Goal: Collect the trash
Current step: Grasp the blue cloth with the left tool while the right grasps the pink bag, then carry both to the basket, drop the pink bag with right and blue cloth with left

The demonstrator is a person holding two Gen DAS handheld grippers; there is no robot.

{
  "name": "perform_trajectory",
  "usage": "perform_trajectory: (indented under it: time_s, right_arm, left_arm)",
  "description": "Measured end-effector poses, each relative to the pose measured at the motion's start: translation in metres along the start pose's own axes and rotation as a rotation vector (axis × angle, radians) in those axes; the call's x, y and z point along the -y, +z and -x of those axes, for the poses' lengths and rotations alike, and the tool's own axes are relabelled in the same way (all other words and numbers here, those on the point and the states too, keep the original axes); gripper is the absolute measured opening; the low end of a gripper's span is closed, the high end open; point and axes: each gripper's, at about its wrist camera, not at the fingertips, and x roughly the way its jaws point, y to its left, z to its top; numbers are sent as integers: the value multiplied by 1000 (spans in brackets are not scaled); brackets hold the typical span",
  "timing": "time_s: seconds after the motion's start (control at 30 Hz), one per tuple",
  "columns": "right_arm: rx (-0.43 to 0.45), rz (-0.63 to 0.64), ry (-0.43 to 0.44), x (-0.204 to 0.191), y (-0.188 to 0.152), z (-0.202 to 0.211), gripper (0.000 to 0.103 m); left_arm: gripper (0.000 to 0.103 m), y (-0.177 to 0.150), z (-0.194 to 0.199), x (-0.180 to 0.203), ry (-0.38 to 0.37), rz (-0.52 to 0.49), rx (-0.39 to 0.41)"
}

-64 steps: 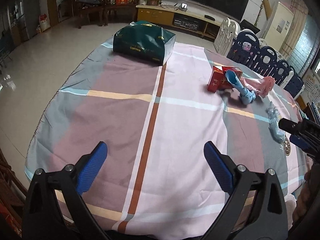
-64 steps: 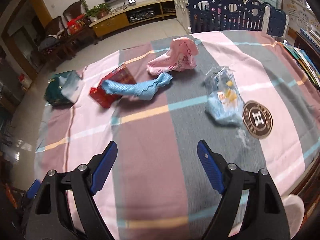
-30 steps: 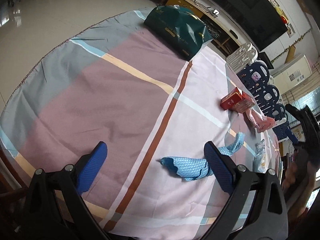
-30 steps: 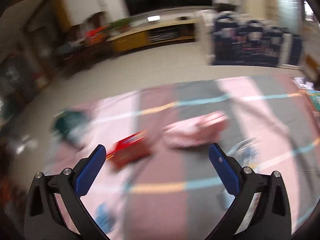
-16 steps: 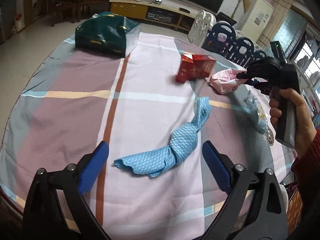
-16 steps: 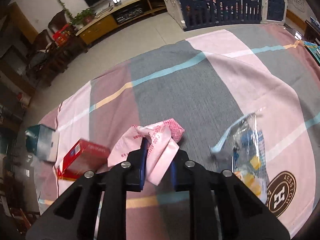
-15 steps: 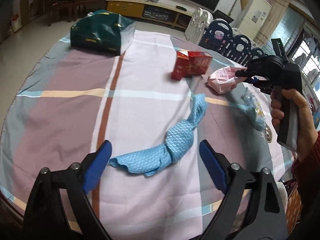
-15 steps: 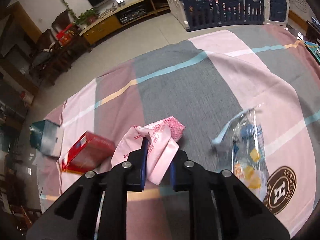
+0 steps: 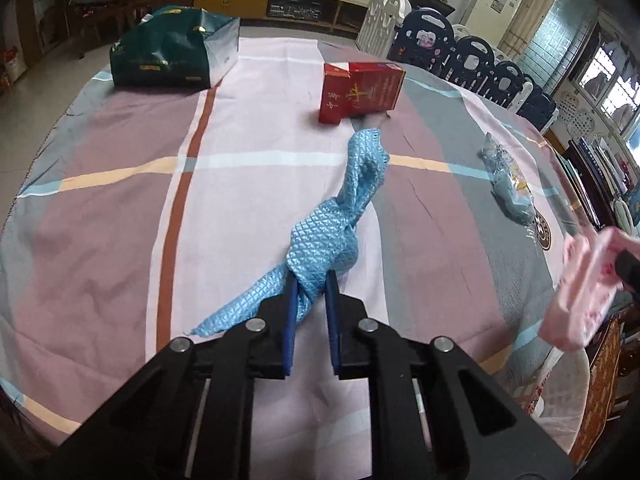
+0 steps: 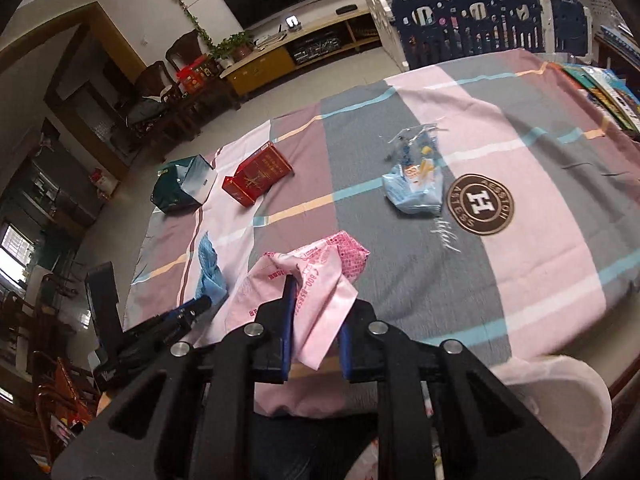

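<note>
My left gripper (image 9: 311, 280) is shut on a twisted blue cloth (image 9: 340, 220) that lies on the checked tablecloth (image 9: 100, 220); the cloth also shows in the right wrist view (image 10: 208, 276). My right gripper (image 10: 316, 284) is shut on a pink plastic wrapper (image 10: 316, 272) and holds it above the table's near edge; the wrapper also shows at the right of the left wrist view (image 9: 580, 280). A red carton (image 9: 360, 90) and a clear blue plastic bag (image 10: 416, 184) lie further out on the table.
A dark green gift bag (image 9: 172, 54) stands at the far left of the table. A white bin with a liner (image 10: 552, 392) sits below the table's near edge. Blue and white playpen panels (image 10: 480, 20) and books (image 10: 612, 92) are at the right.
My left gripper has closed on the blue cloth. My right gripper has carried the pink wrapper from the table's middle back to the near edge, over the white bin.
</note>
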Motion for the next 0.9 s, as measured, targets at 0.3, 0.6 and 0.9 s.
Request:
perform_trajectory:
  time_s: [0.3, 0.6, 0.9]
  right_arm:
    - [97, 57, -129, -15, -48, 41, 19]
    - [76, 79, -105, -33, -67, 44, 19]
    - [76, 88, -116, -41, -68, 52, 19]
  left_arm:
    - [14, -18, 55, 3, 155, -5, 153]
    - [14, -50, 90, 0, 129, -3, 198]
    - [14, -54, 90, 2, 131, -22, 211]
